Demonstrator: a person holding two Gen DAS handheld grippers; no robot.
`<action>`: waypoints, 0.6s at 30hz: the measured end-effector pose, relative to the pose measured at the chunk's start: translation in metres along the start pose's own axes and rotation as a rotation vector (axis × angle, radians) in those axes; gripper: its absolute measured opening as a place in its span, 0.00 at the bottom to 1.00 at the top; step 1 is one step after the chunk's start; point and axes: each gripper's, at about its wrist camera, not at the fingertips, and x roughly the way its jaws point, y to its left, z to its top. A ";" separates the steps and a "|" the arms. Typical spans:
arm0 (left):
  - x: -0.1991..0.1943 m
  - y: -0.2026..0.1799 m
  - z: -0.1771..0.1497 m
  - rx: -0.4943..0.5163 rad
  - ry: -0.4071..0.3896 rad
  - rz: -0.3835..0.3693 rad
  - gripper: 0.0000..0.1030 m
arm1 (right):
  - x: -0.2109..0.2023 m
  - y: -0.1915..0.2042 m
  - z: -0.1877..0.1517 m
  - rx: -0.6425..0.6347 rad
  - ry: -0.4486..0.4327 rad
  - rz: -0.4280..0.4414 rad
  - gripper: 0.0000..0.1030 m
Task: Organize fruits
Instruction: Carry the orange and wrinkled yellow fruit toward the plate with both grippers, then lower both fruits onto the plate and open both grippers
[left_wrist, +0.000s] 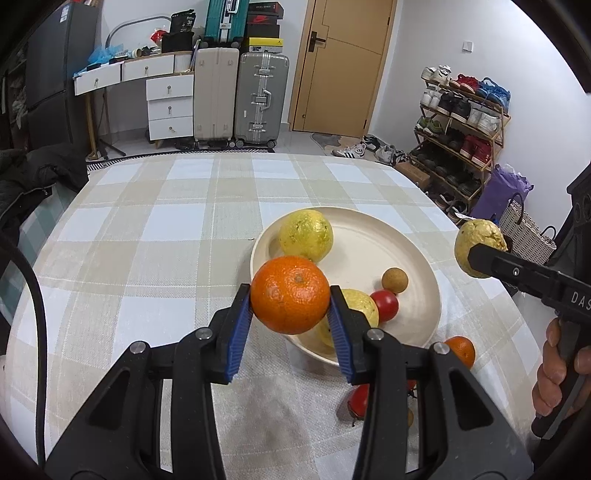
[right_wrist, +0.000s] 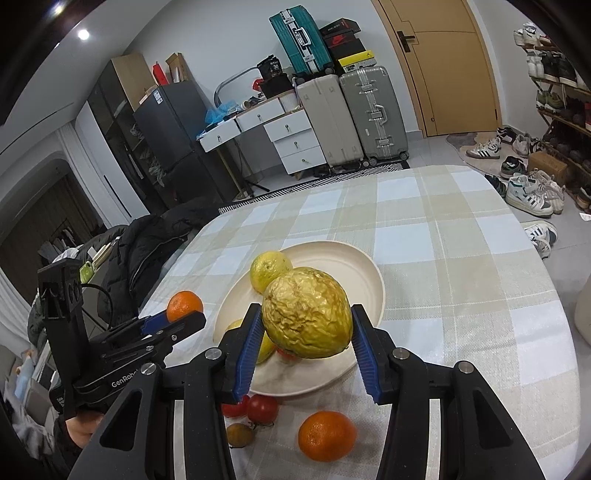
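The orange (left_wrist: 290, 294) sits clamped between the blue pads of the left gripper (left_wrist: 291, 306), held in the air just over the near-left rim of the plate (left_wrist: 424, 280). The wrinkled fruit (right_wrist: 308, 313) (a shrivelled yellow thing, maybe a passion fruit) is pinched the same way in the right gripper (right_wrist: 306, 328), hanging over the plate's near edge. Both sets of jaws are closed partway, only as far as the fruit lets them.

On the plate, taking it as a clock face in the left view: a yellow fruit (left_wrist: 306, 235) at about 11 o'clock, a second yellow one (left_wrist: 364, 306) at 7, a red tomato (left_wrist: 385, 305) touching it, and a small brown ball (left_wrist: 395, 280) just past that, toward the middle.

Off the plate, on the checked cloth (left_wrist: 147, 229) at roughly 5 o'clock, wait a loose orange (right_wrist: 327, 435), two tomatoes (right_wrist: 262, 408) side by side, and a little brownish fruit (right_wrist: 240, 435).

What worries me is crowding. Both grippers are converging on the same near side of the plate, so they may knock together, or one fruit may be set down on top of those already there and roll. A round orange released on that shallow rim could easily run off onto the cloth. The wrinkled skin also looks soft, so a hard squeeze might dent it.
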 end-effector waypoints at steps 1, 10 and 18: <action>0.001 0.001 0.000 0.000 0.001 0.002 0.36 | 0.001 0.000 0.000 0.000 0.001 0.000 0.46; 0.013 0.003 0.001 0.005 0.018 0.009 0.36 | 0.013 -0.006 0.006 0.010 0.026 -0.011 0.47; 0.028 0.002 0.000 0.016 0.045 0.022 0.36 | 0.027 -0.024 0.008 0.059 0.066 -0.002 0.47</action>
